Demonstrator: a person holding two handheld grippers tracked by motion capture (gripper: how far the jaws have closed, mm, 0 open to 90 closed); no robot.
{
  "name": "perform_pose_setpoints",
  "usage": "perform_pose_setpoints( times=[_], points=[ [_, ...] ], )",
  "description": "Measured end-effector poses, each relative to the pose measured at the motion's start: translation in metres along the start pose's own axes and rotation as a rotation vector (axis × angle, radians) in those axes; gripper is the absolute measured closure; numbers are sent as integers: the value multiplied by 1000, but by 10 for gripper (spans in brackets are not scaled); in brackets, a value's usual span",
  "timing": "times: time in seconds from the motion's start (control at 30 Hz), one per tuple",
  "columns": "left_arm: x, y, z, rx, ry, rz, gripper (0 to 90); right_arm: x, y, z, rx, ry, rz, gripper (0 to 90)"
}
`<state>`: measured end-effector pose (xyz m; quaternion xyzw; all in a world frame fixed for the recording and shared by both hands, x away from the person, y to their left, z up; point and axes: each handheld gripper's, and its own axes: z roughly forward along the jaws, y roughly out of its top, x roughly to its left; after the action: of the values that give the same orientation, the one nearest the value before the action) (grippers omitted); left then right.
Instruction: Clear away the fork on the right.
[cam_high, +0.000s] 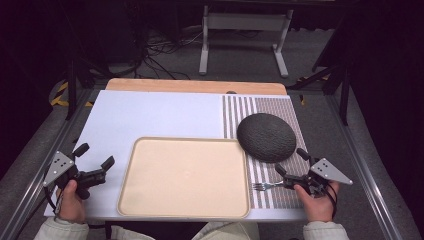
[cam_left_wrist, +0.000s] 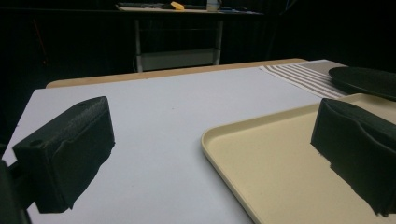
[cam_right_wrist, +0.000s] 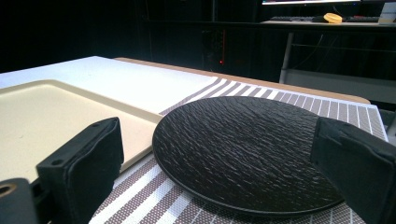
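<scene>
Two grippers, left (cam_high: 95, 161) and right (cam_high: 291, 161), fingers spread wide, holding nothing.
Fork (cam_high: 267, 186) at lower right lies flat on the mat (cam_high: 287, 112); fingers could skid off it, nudging the plate (cam_high: 266, 137).

L hand-held gripper (cam_high: 95, 155) & R hand-held gripper (cam_high: 292, 161): jaws apart.

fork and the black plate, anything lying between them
Nothing lies between them: in the high view only bare striped placemat separates the fork from the black plate, which sit apart, the fork nearer the person.
</scene>
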<state>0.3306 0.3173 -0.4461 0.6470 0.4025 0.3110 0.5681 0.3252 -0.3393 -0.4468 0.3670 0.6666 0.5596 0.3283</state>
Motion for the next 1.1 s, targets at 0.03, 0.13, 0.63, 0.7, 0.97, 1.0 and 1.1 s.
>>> perform_pose_setpoints(
  times=[0.03, 0.13, 0.63, 0.7, 0.97, 1.0, 1.1],
  points=[
    [0, 0, 0, 0, -2, 1, 0, 0, 0, 0, 0, 0, -1, 34],
    [0, 0, 0, 1, -10, 1, 0, 0, 1, 0, -6, 4, 4, 34],
    [0, 1, -1, 1, -16, -10, 0, 0, 1, -2, -12, 2, 10, 34],
    [0, 1, -1, 1, -17, -9, 0, -1, 2, -2, -16, 4, 12, 34],
    [0, 1, -4, 3, -8, -2, 0, -2, 15, -3, -49, 6, 36, 37],
    [0, 1, -4, 3, -8, -2, 0, -3, 16, -3, -45, 10, 38, 37],
    [1, 2, -5, -1, -4, -8, 0, -3, 19, -1, -36, 23, 30, 37]
  ],
)
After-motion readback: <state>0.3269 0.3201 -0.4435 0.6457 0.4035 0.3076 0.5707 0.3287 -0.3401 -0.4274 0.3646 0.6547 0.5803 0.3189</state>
